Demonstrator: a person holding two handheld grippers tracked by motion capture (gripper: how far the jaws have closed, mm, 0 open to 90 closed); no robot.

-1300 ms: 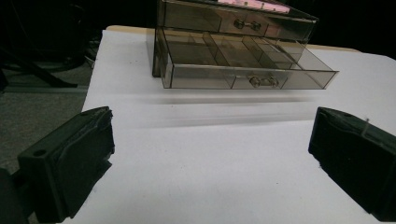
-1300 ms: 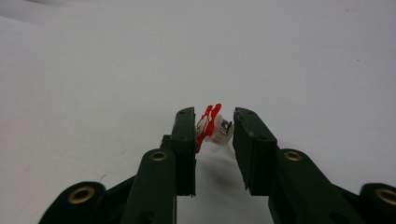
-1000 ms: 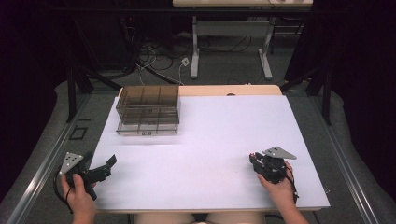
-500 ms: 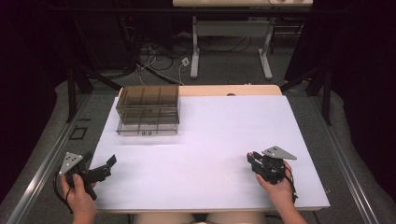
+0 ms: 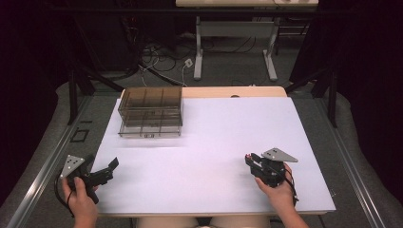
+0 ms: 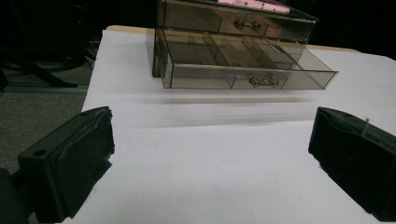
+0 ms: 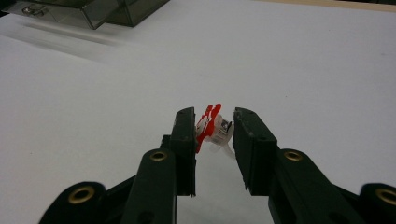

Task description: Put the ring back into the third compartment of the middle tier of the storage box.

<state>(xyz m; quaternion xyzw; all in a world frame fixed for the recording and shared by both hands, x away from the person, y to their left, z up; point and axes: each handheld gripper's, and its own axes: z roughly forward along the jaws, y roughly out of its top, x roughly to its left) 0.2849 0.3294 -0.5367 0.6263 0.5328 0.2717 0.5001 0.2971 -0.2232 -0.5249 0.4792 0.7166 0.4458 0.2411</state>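
A smoky see-through drawer box (image 5: 151, 111) stands at the back left of the white table top (image 5: 214, 142). In the left gripper view its lower drawer (image 6: 243, 65) is pulled out and shows several empty compartments. My left gripper (image 5: 110, 167) rests at the table's front left edge, open (image 6: 210, 154), with nothing between its jaws. My right gripper (image 5: 250, 159) sits at the front right, shut (image 7: 214, 114) on a small red-and-white item (image 7: 215, 129) held just above the table top.
Grey floor and a metal rail (image 5: 43, 175) run along the left of the table. Behind the table are cables (image 5: 161, 57) and the legs of another table (image 5: 199, 52). A drawer corner (image 7: 93, 14) shows at the right gripper view's top left.
My right gripper has drifted slightly to the left with the small item in it. The left gripper has stayed where it was.
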